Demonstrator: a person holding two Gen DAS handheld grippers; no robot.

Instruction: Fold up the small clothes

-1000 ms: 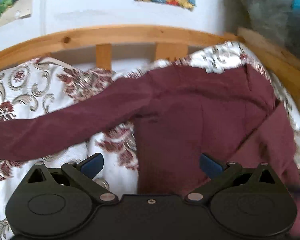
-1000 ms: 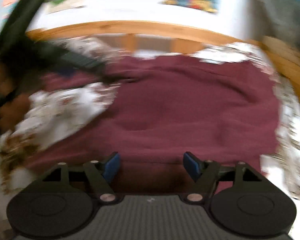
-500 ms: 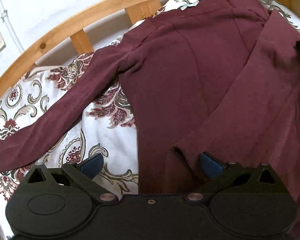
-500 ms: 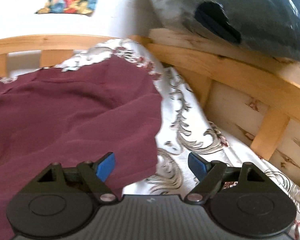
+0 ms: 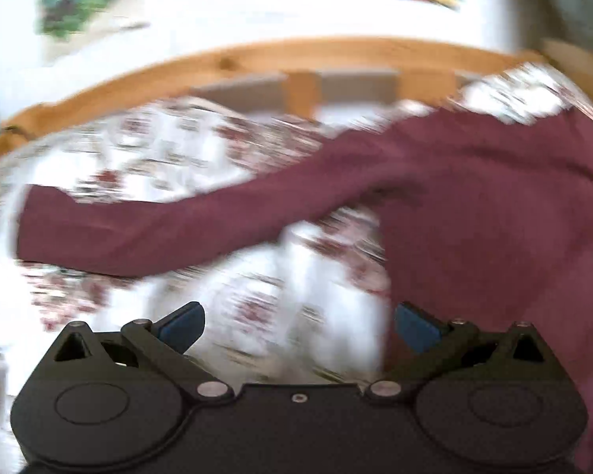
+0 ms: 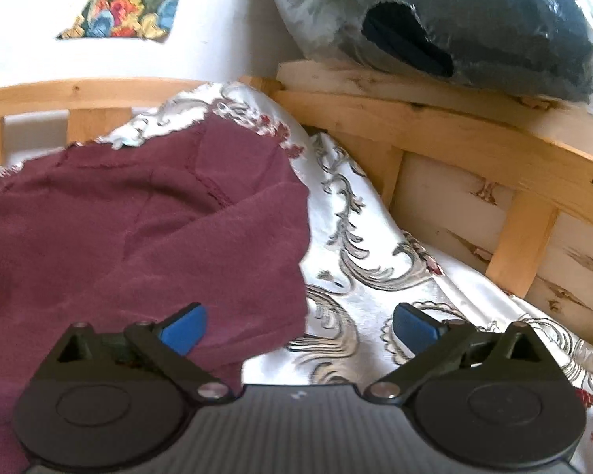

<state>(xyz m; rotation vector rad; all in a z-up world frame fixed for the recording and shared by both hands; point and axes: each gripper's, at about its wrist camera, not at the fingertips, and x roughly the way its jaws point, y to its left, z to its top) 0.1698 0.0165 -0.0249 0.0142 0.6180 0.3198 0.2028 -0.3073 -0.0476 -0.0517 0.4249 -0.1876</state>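
Bright daylight; left wrist view motion-blurred, right sharper, fisheye-bent edges.

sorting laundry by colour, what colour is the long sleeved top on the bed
Dark maroon, plain. The top shows sharpest in the right wrist view.

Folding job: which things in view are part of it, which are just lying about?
Part of the job:
- maroon long-sleeved top, one sleeve stretched out to the side
- left gripper, open, nothing held
- right gripper, jaws just opened, nothing held
- patterned bedspread under the top

Lying about:
- wooden bed rail
- bagged dark bundle on the rail
- wall pictures
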